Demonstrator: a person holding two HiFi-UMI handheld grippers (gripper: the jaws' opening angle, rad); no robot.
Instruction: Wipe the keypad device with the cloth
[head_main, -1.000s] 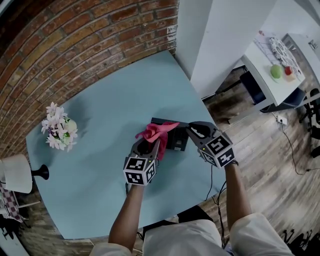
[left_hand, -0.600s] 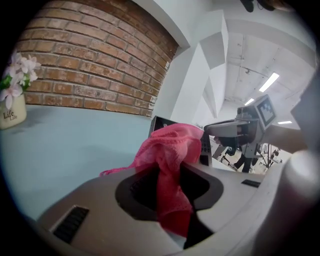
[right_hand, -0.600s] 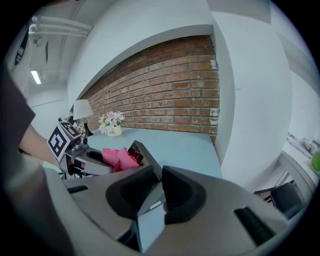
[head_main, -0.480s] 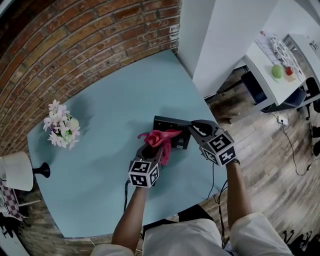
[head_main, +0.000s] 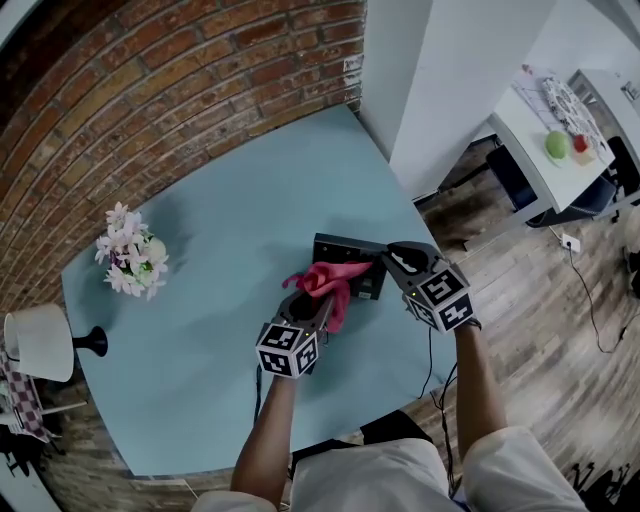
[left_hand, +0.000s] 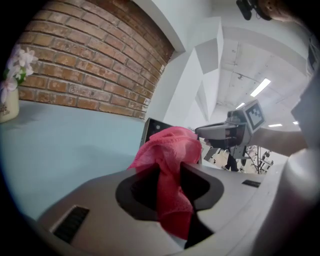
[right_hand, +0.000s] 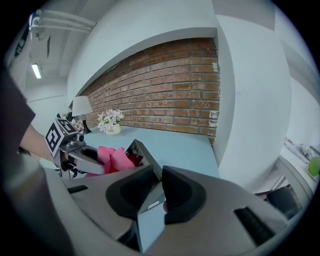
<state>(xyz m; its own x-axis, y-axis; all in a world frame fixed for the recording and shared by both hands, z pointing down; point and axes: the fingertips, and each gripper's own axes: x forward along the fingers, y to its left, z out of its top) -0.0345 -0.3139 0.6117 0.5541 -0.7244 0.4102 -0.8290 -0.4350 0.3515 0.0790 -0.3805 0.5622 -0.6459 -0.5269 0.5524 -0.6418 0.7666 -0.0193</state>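
The dark keypad device (head_main: 350, 262) rests on the light-blue table (head_main: 220, 240), tilted up at its right end. My right gripper (head_main: 388, 260) is shut on that end of the keypad device (right_hand: 141, 156). My left gripper (head_main: 318, 298) is shut on a pink cloth (head_main: 330, 278), whose bunched end lies over the device's near part. In the left gripper view the pink cloth (left_hand: 170, 165) hangs between the jaws, with the keypad device (left_hand: 152, 131) behind it. From the right gripper view the pink cloth (right_hand: 114, 159) covers part of the device's face.
A small vase of pale flowers (head_main: 132, 262) stands at the table's left, and a lamp (head_main: 40, 345) at its far left edge. A brick wall (head_main: 150, 90) and a white pillar (head_main: 440, 80) border the table. A white side table (head_main: 560, 130) stands far right.
The left gripper has carried the cloth slightly rightward across the device. The right gripper stays clamped on the device's right end. The camera view has shifted a little.
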